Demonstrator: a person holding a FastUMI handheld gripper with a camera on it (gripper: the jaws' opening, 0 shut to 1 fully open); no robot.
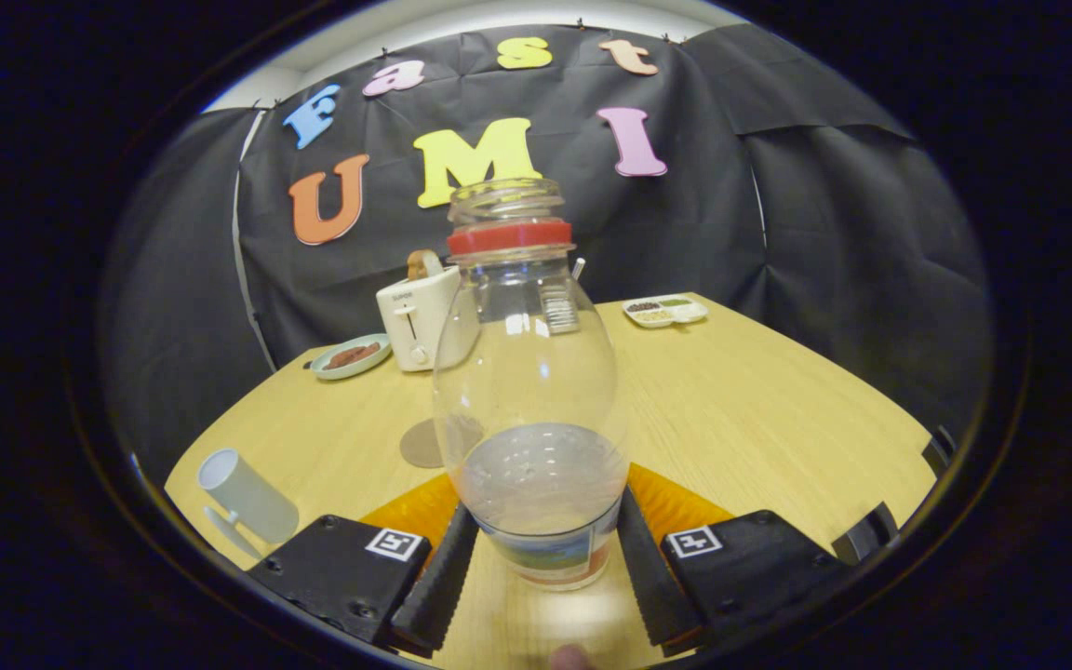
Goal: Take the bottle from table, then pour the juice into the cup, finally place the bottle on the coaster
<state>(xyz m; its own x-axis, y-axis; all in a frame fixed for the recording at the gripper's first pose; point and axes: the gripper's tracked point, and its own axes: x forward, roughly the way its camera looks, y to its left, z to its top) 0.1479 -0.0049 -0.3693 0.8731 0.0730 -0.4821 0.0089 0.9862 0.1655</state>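
Observation:
A clear plastic bottle [527, 391] with a red neck ring and no cap stands upright between my fingers, a little clear liquid in its lower part. My gripper [543, 568] is shut on the bottle, both black ribbed fingers [438, 582] pressing its labelled base. A pale grey cup [247, 498] with a handle sits on the table to the left of the fingers. A round brownish coaster [426, 444] lies flat on the wood just behind the bottle, partly hidden by it.
A white toaster [417, 321] with a bread slice stands beyond the bottle. A green plate [351, 356] with something brown sits left of it. A white divided dish [665, 311] lies at the far right. The wooden table [759, 419] ends near the black cloth wall.

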